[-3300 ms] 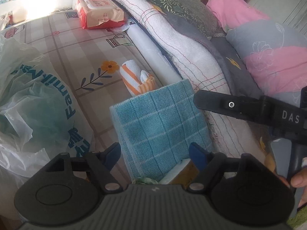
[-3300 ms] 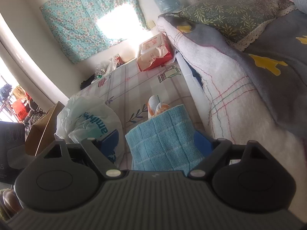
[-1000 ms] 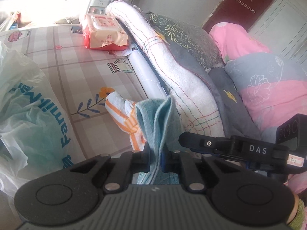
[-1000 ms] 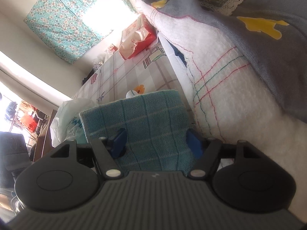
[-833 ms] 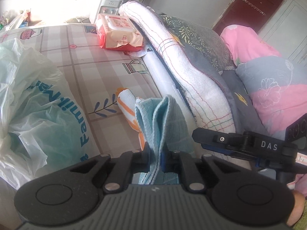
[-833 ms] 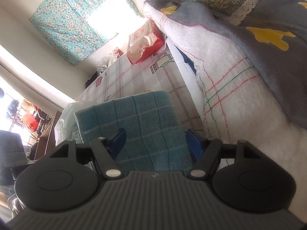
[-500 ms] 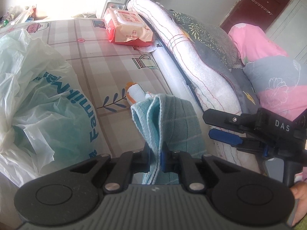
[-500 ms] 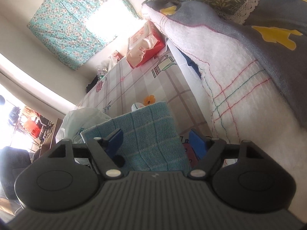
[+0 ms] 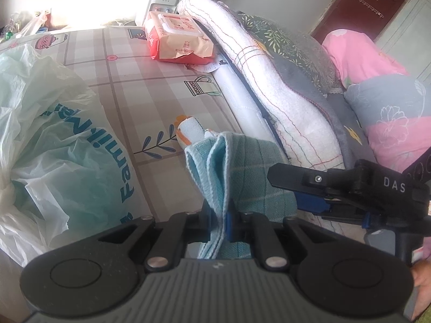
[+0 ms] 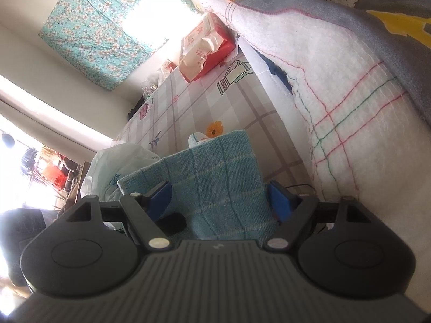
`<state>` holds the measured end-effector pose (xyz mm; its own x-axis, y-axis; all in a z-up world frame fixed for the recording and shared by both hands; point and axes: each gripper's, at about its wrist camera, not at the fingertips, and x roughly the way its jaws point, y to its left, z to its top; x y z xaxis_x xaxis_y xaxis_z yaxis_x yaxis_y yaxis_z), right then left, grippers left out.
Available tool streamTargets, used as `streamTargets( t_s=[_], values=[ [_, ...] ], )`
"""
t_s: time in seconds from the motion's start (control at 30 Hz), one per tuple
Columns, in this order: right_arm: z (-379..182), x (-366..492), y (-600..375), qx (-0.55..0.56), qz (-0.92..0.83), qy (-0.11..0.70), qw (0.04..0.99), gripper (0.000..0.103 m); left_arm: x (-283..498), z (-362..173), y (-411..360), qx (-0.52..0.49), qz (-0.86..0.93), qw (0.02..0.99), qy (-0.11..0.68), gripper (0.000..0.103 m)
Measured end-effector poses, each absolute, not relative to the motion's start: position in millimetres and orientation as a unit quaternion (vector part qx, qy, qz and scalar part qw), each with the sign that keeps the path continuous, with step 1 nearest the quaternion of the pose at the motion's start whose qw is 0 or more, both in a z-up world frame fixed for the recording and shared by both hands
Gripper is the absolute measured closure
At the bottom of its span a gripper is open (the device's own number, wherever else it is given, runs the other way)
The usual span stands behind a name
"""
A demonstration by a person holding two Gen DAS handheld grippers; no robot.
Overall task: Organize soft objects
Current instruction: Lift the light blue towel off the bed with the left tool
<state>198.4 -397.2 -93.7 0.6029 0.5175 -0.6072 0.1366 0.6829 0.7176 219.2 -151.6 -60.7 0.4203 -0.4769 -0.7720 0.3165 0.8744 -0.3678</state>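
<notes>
Left hand-held gripper (image 9: 218, 222) pinching teal cloth (image 9: 242, 177), right hand-held gripper (image 9: 309, 188) "DAS" spread.

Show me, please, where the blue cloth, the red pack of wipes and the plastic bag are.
blue cloth (image 9: 250, 172): left wrist view, checked face.
red pack of wipes (image 9: 180, 40): left wrist view, top.
plastic bag (image 9: 54, 140): left wrist view, printed side.
</notes>
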Motion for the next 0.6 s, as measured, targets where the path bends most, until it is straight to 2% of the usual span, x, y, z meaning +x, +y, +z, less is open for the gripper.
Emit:
streamTargets(
  t_s=[0.33,0.47,0.6],
  values=[
    [-58,158,-392,0.409,0.166,0.384,0.811,0.030,198,-40,-153,-0.078,-0.259,0.846,0.459,0.093],
    [-57,154,-384,0.413,0.178,0.384,0.806,0.050,190,-38,-158,-0.067,-0.276,0.847,0.450,0.093],
    [-69,158,-384,0.436,0.181,0.391,0.790,0.052,186,-39,-160,-0.063,-0.291,0.843,0.447,0.092]
  ],
)
